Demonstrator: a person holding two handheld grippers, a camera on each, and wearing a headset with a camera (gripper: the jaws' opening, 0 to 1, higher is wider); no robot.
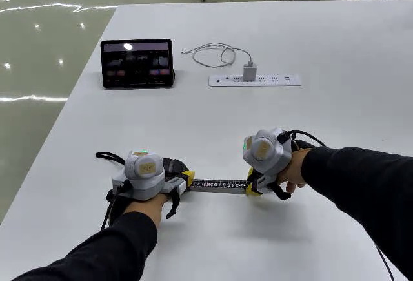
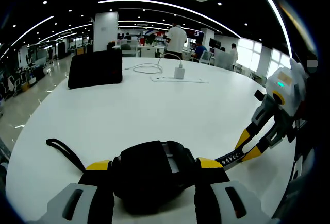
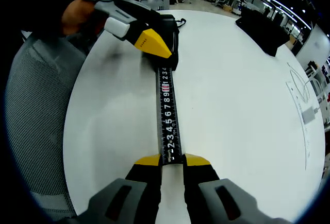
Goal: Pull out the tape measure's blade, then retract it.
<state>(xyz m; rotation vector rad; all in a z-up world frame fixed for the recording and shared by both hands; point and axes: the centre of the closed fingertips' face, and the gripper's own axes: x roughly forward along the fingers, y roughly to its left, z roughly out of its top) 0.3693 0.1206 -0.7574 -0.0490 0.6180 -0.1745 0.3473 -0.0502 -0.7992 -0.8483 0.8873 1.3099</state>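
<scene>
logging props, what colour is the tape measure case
Black: the tape measure case shows best in the left gripper view.

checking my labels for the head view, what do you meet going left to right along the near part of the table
black strap → left tongs, shut on the tape measure case → blade, drawn out flat on the table → right tongs, shut on the blade's end

The tape measure (image 2: 154, 175) has a rounded black case with a black strap (image 2: 62, 152) (trailing off to one side) and sits on the white table (image 1: 258, 113). Its blade (image 3: 167, 116), dark with white numerals, is partly drawn out, straight and face up.
</scene>
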